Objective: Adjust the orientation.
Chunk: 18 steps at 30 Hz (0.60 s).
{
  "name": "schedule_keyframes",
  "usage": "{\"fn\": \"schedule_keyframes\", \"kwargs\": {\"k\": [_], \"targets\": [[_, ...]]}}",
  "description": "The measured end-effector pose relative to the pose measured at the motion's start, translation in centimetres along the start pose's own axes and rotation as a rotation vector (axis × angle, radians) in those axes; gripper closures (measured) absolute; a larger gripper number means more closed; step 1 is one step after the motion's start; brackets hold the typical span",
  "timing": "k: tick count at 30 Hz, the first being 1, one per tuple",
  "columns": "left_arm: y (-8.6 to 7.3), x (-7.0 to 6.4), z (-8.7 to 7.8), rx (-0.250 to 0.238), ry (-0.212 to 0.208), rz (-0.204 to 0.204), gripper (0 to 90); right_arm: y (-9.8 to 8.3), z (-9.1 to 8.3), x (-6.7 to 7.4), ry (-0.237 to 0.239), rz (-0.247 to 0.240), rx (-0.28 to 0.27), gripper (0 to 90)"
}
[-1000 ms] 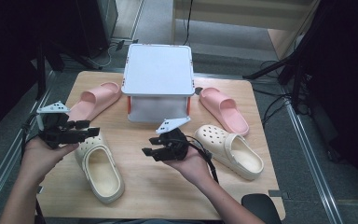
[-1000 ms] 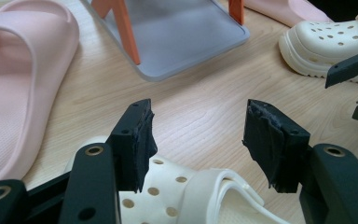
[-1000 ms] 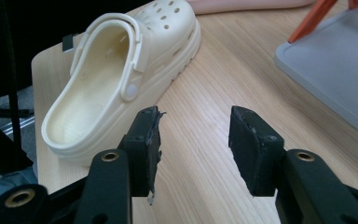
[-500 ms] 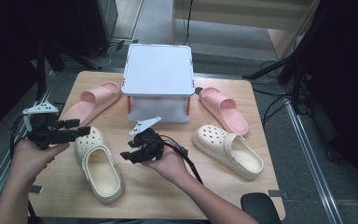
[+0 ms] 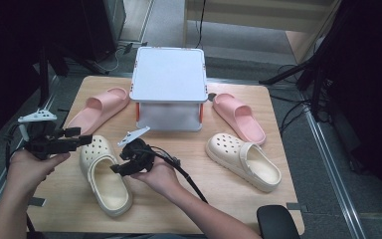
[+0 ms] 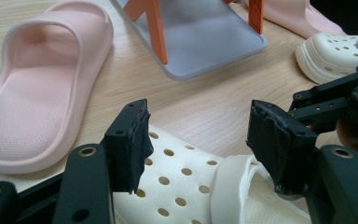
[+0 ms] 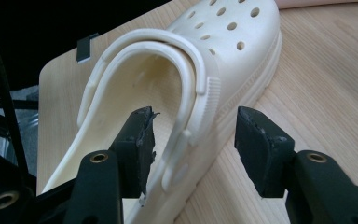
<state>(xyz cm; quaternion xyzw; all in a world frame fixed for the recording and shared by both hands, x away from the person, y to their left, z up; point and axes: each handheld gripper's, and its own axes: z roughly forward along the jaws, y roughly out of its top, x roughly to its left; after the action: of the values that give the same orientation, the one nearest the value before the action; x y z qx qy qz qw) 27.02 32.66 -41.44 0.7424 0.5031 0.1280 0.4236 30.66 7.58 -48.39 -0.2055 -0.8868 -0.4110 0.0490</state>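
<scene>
Near clog (image 5: pixel 103 174) lies at 7 o'clock of the box (image 5: pixel 169 94), toe up-table. Right gripper (image 7: pixel 191 135) — jaws just opening, wide, straddling the clog's side wall, pads clear. Left gripper (image 6: pixel 200 140) gapes over the toe, holding nothing. Risk: closing on wall and strap (image 7: pixel 186 79) together — a skewed grip, the clog twisting or slipping on lift.

No readable writing anywhere.

No letters, numbers, brand marks or signs legible on the cream clogs (image 5: pixel 104 179), the pink slippers (image 5: pixel 99 107), the white box (image 5: pixel 169 82) at the table's far edge, or the black pads (image 7: pixel 140 140).
</scene>
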Motion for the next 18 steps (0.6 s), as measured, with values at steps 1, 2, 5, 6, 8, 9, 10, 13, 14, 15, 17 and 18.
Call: {"fn": "schedule_keyframes", "kwargs": {"k": [1,2,5,6,8,9,10,13,14,15,17,18], "targets": [[0.0,0.0,0.0,0.000,0.000,0.000,38.9,0.0,0.0,0.0,0.000,0.000,0.000,47.3],[0.0,0.0,0.0,-0.001,0.021,0.003,38.9,0.1,0.2,0.0,-0.003,0.003,0.003,47.2],[0.0,0.1,-0.1,-0.013,0.055,0.003,39.8,0.2,0.8,0.0,-0.012,0.020,-0.002,48.5],[0.0,0.1,-0.2,-0.019,0.051,-0.003,39.9,0.2,1.0,0.0,-0.011,0.019,-0.006,48.9],[0.0,0.2,-0.2,-0.018,0.047,-0.002,39.9,0.3,1.4,0.1,-0.016,0.015,0.000,50.2],[0.0,0.2,-0.2,-0.015,0.047,-0.001,39.9,0.4,1.5,0.2,-0.027,0.012,0.005,51.0],[0.0,0.2,-0.1,-0.016,0.048,-0.001,39.9,0.4,1.7,0.2,-0.031,0.008,0.010,52.6],[-0.1,0.1,-0.1,-0.024,0.066,0.007,40.3,0.6,2.3,0.4,-0.048,0.012,0.029,60.7],[-0.1,0.1,-0.2,-0.032,0.070,0.002,40.6,0.6,2.3,0.4,-0.054,0.013,0.028,62.4],[0.0,0.1,-0.3,-0.040,0.066,-0.002,40.7,0.6,2.3,0.4,-0.055,0.021,0.030,64.4],[0.0,0.1,-0.4,-0.047,0.065,-0.006,41.2,0.8,2.1,0.3,-0.064,0.028,0.035,70.4],[0.0,0.1,-0.4,-0.047,0.066,-0.007,41.3,0.8,1.9,0.3,-0.079,0.034,0.036,74.3]]}}
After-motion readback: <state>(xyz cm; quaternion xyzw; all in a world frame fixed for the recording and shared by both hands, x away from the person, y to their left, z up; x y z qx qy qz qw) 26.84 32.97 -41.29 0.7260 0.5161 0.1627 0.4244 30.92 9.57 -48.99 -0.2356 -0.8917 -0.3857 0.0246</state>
